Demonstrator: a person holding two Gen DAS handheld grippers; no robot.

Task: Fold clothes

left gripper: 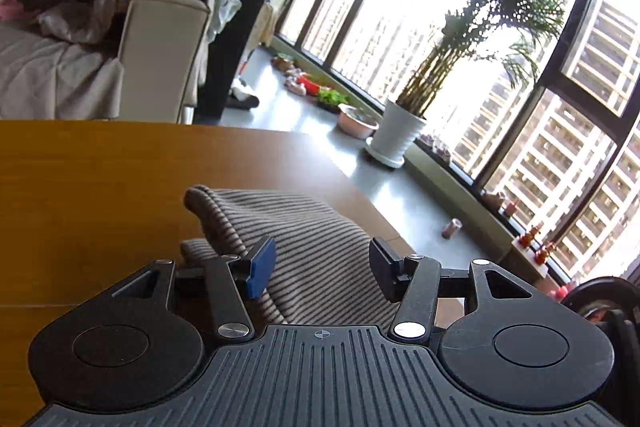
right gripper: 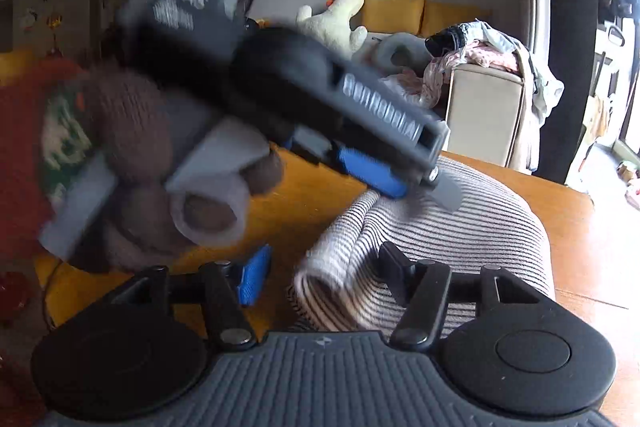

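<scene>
Left wrist view: the left tongs (left gripper: 322,269) stand apart with nothing pressed between them; neither the blue pad nor the black finger bears on cloth. The striped garment (left gripper: 304,239) lies on the wooden table (left gripper: 100,187) directly beyond and below the tongs, bunched and partly folded. Its long axis runs from the tongs away toward the upper left, ending in a rounded folded end that points to the far left of the table. The stripes run along that axis. A sofa (left gripper: 160,55) heaped with loose clothes stands beyond the table, and a potted plant (left gripper: 404,131) sits by the window.

Right wrist view: the right tongs (right gripper: 320,279) are spread wide and hold nothing. A rolled end of the striped garment (right gripper: 440,223) lies between and just beyond them, and no pad grips it. The garment's length stretches from that roll toward the upper right across the table (right gripper: 592,255). The left tongs (right gripper: 400,183) hang blurred above the garment's far edge, carried by a gloved hand (right gripper: 132,131); whether they touch the cloth I cannot tell.
</scene>
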